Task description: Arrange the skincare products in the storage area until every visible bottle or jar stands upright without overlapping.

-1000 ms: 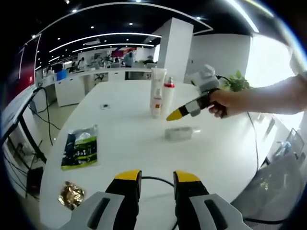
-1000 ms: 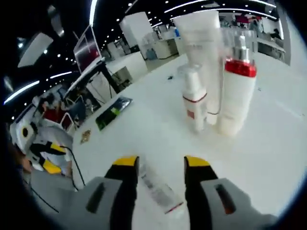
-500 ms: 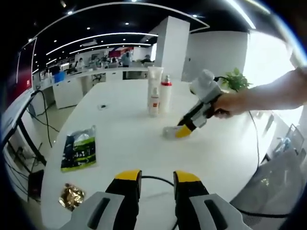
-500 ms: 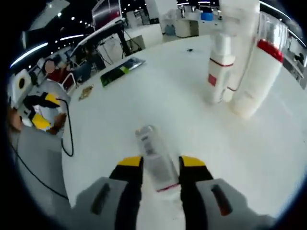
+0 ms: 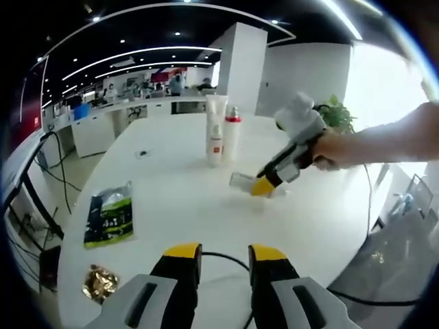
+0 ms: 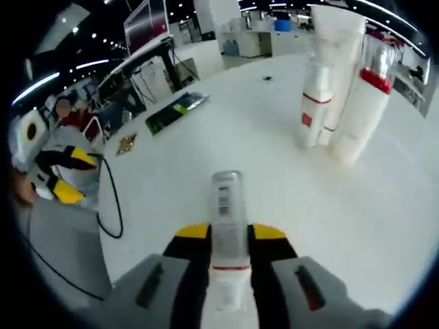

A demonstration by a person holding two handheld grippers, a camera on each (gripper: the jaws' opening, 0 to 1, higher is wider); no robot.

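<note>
Since a second ago, when the right claw [image 6: 228, 233] hung apart above the white worktop [image 5: 171, 212], its jaws have come down and clamped on the small clear bottle [image 6: 227, 205], which lay flat on the surface. Seen from the left gripper view, that bottle [image 5: 241, 181] now looks raised off the worktop at one end, at about 4 o'clock from the standing group: the tall white tube [image 5: 215, 130], the red-collared pump bottle [image 5: 232, 133] and a smaller bottle [image 5: 215, 147] in front. Probably only uprighting remains. Meanwhile the left claw [image 5: 225, 251] hovers apart, holding nothing.
</note>
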